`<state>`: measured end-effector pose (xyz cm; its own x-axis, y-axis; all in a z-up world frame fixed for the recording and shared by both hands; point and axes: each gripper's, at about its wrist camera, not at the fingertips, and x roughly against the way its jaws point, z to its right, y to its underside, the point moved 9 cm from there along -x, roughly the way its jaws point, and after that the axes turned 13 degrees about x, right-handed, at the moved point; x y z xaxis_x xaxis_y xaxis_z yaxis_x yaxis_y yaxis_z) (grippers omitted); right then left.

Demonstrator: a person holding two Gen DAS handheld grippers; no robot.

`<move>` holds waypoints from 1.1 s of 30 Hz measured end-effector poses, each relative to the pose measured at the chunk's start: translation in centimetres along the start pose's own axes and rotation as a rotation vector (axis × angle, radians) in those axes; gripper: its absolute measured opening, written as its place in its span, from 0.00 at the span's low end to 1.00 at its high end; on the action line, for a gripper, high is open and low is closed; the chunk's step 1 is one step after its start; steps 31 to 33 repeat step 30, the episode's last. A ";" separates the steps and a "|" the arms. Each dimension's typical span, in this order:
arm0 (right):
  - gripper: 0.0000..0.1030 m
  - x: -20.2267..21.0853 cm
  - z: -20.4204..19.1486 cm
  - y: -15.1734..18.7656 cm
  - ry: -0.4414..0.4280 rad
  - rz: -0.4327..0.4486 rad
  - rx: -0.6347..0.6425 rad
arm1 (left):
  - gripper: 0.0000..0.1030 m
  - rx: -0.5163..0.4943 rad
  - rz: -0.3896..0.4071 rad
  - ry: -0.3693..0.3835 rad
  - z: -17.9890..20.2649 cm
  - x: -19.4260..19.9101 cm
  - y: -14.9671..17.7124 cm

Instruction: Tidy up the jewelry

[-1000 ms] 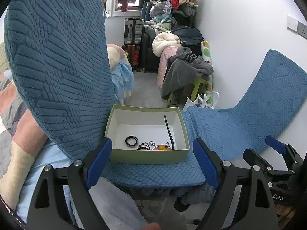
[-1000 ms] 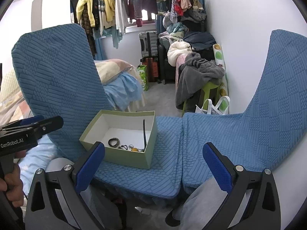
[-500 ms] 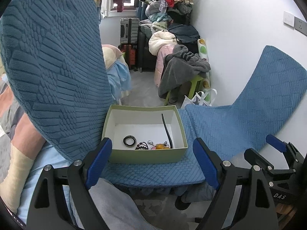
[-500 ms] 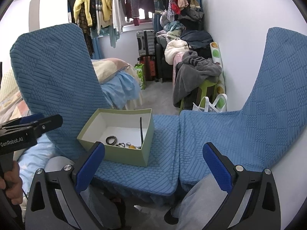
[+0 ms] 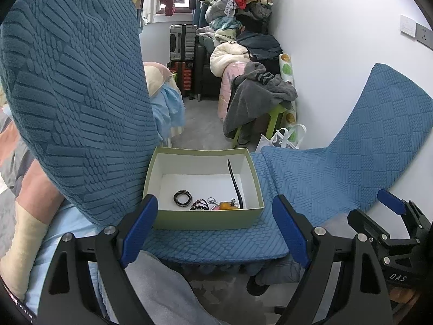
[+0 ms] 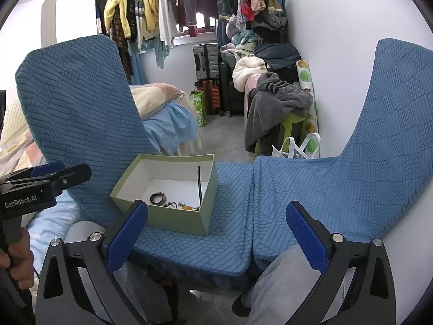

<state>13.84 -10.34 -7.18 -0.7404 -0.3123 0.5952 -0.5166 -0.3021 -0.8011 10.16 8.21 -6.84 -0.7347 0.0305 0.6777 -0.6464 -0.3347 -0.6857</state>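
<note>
Two blue-covered chairs [image 6: 238, 224] in cluttered bedroom, clothes rail [image 6: 151, 8] behind.

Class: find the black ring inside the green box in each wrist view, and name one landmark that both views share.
Left wrist view: black ring lies on the box floor, lower centre.
Right wrist view: black ring, box floor, left of centre.
Shared landmark: the green box on the blue chair seat.

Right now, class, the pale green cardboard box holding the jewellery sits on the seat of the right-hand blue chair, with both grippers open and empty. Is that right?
Not quite. The pale green cardboard box sits on the left-hand blue chair, not the right-hand blue chair, as the right wrist view shows. The rest holds: the left gripper and right gripper are open and empty.
</note>
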 end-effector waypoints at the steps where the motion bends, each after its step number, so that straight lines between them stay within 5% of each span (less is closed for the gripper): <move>1: 0.99 0.0 0.0 0.0 -0.002 -0.002 -0.001 | 0.84 0.001 0.000 -0.002 0.0 0.0 0.0; 33: 0.99 -0.1 -0.2 0.7 -0.002 -0.019 0.002 | 0.88 0.004 -0.004 -0.001 0.0 0.4 0.8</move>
